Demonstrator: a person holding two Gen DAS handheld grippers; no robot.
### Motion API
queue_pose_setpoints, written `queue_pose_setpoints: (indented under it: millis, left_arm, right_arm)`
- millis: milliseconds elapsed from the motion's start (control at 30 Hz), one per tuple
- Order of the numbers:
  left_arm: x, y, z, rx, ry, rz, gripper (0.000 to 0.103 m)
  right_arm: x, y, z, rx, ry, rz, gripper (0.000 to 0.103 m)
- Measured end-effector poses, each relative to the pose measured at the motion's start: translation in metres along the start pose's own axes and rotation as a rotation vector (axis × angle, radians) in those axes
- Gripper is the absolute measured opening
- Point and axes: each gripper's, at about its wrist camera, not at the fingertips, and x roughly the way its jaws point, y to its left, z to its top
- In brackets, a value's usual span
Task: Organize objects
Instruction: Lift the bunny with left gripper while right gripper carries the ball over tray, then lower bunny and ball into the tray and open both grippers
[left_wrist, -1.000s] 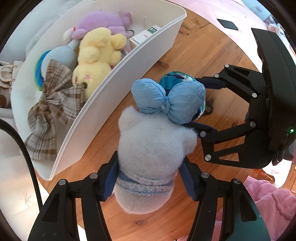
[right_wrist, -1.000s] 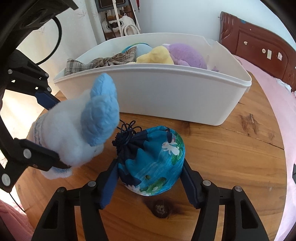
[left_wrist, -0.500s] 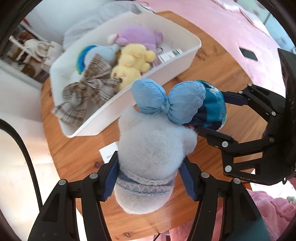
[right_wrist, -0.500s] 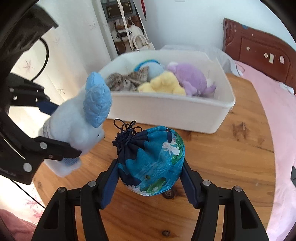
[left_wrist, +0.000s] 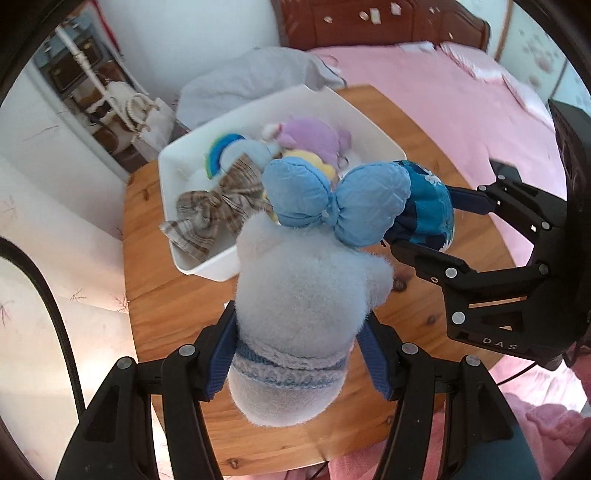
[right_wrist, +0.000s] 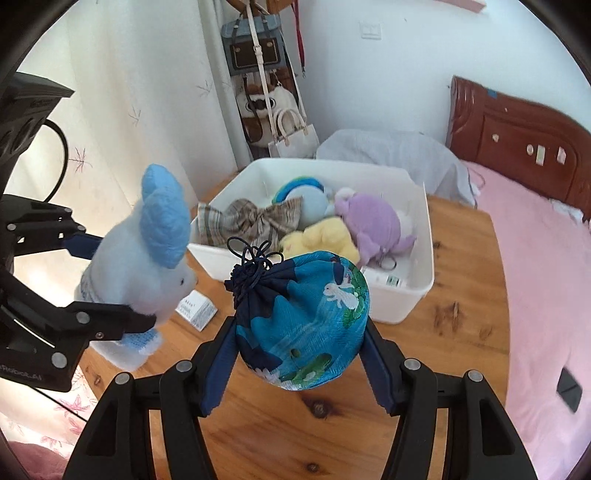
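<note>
I've got two things in the air right now, one per hand. My left gripper (left_wrist: 297, 363) has its jaws clenched on the pale blue plush (left_wrist: 306, 317), the one with the big blue bow (left_wrist: 336, 201), gripping it low around its knitted band, clear above the bench (left_wrist: 159, 295). My right gripper (right_wrist: 301, 363) has its jaws grasping the blue drawstring pouch (right_wrist: 306, 317), knotted cord pointing up and away from me, also lifted off the wood. The two sit just beside each other; in the left view the bow partly hides the pouch. Ahead on the bench is one white bin (right_wrist: 421, 258), and I count four soft things in it: a plaid bow (right_wrist: 255, 221), a light blue plush with a rainbow stripe (right_wrist: 306, 195), a yellow plush (right_wrist: 325, 236) and a purple plush (right_wrist: 373, 221), plus one small box (right_wrist: 393, 280) in the near corner. One more little white box (right_wrist: 197, 308) lies on the bench beside the bin, half behind the held plush. Pink bed (right_wrist: 546, 277) to the right, bags (right_wrist: 291, 138) hanging by the wall beyond.
</note>
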Motion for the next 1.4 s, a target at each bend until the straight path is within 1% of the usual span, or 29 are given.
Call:
queue_pose_setpoints:
  millis: [200,367,433,600,700,833,967,1067,1200,1300,1400]
  left_arm:
    - [-0.004,0.018,0.015,-0.077,-0.064,0.011,0.065]
    - [0.000,0.037,0.035,-0.119,-0.108,0.006,0.065]
    - [0.004,0.045,0.042,-0.140,-0.114,0.006,0.065]
    - [0.021,0.068,0.060,-0.189,-0.113,-0.010,0.065]
    - [0.037,0.083,0.069,-0.226,-0.094,-0.031,0.065]
    - [0.053,0.098,0.077,-0.260,-0.085,-0.026,0.065]
    - [0.068,0.106,0.083,-0.274,-0.069,-0.041,0.065]
    - [0.078,0.110,0.086,-0.295,-0.059,-0.046,0.067]
    - [0.088,0.114,0.088,-0.320,-0.040,-0.058,0.067]
    - [0.090,0.117,0.089,-0.329,-0.039,-0.063,0.068]
    - [0.089,0.119,0.090,-0.350,-0.037,-0.054,0.074]
  right_arm:
    - [0.009,-0.001,0.021,-0.033,-0.014,-0.014,0.064]
    - [0.025,-0.003,0.038,-0.038,-0.012,-0.031,0.064]
    - [0.032,-0.005,0.045,-0.029,-0.007,-0.036,0.064]
    - [0.057,-0.008,0.061,-0.036,0.028,-0.047,0.064]
    - [0.071,-0.010,0.069,-0.025,0.040,-0.045,0.064]
    - [0.089,-0.013,0.076,0.000,0.056,-0.046,0.064]
    - [0.106,-0.015,0.079,0.015,0.080,-0.045,0.065]
    - [0.115,-0.015,0.078,0.007,0.100,-0.058,0.066]
    - [0.127,-0.014,0.077,-0.007,0.135,-0.070,0.066]
    - [0.131,-0.012,0.077,-0.017,0.149,-0.084,0.071]
    - [0.133,-0.014,0.077,-0.007,0.161,-0.082,0.072]
